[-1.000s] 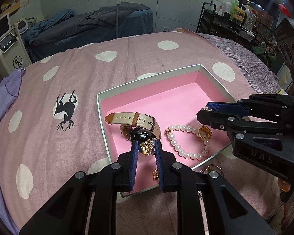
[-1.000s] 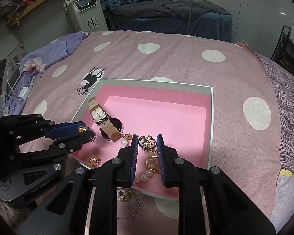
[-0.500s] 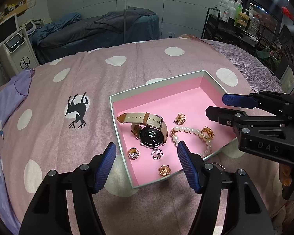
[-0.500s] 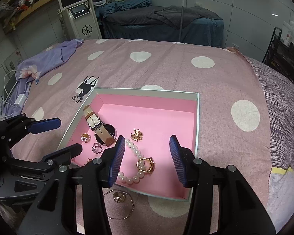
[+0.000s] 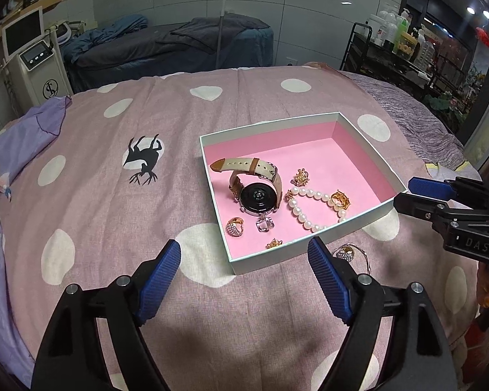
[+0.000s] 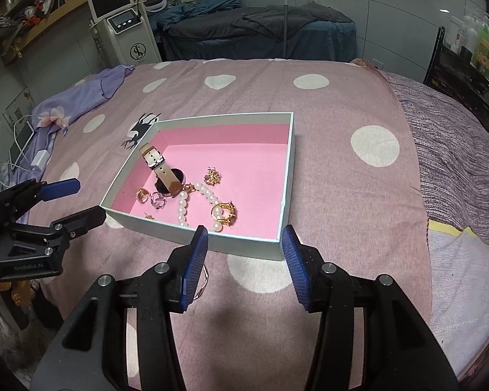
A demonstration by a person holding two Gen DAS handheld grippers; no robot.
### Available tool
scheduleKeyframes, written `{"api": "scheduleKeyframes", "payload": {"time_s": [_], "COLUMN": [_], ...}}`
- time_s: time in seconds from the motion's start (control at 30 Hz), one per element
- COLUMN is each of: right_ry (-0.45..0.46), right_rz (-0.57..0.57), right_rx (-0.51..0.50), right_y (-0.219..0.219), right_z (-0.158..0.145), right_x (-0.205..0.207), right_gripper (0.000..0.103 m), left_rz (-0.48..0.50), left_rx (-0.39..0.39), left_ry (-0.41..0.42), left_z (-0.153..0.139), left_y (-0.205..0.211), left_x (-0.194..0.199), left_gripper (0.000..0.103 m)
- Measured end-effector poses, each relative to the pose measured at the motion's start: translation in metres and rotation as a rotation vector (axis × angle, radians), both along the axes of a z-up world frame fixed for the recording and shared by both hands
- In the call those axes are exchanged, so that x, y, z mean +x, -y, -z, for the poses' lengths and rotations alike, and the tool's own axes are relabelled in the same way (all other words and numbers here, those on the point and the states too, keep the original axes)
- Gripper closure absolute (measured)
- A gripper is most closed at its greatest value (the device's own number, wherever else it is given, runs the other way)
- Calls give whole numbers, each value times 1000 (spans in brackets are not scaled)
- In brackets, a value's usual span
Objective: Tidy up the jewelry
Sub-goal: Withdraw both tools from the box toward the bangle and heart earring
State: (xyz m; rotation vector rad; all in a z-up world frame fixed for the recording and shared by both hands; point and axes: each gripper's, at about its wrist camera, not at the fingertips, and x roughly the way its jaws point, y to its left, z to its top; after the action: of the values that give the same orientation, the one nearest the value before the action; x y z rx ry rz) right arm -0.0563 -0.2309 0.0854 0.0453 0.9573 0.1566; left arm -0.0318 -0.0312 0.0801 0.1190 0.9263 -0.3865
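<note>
Pink-lined box (image 5: 371, 169) on the polka-dot bedspread (image 5: 97, 195) holds a watch (image 5: 257, 192), pearl bracelet (image 5: 309, 208) and gold rings. Left gripper (image 5: 244, 260) and right gripper (image 6: 244, 244) hover spread wide, empty. One bangle (image 5: 352, 254) lies outside the box.

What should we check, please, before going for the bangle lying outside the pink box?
1. Left gripper open and holding nothing: ok.
2. Right gripper open and holding nothing: ok.
3. Bangle on the bedspread, outside the box: ok.
4. Bangle fully visible: not ok, the left finger hides part.
5. Watch and pearl bracelet inside the box: ok.
6. Box room for it: ok.
</note>
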Motion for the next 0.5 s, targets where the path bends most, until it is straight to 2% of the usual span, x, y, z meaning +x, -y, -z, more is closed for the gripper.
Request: {"api": "scheduleKeyframes", "payload": {"time_s": [0.5], "right_ry": [-88], "right_rz": [-96], "right_rx": [17], "right_y": [-27], "right_z": [33], "right_x": [-24], "right_gripper": [55], "left_rz": [-8], "left_rx": [-16], "left_ry": [-75], "left_z": [28], "left_y": [-5], "left_x": [-17], "left_gripper": [25]}}
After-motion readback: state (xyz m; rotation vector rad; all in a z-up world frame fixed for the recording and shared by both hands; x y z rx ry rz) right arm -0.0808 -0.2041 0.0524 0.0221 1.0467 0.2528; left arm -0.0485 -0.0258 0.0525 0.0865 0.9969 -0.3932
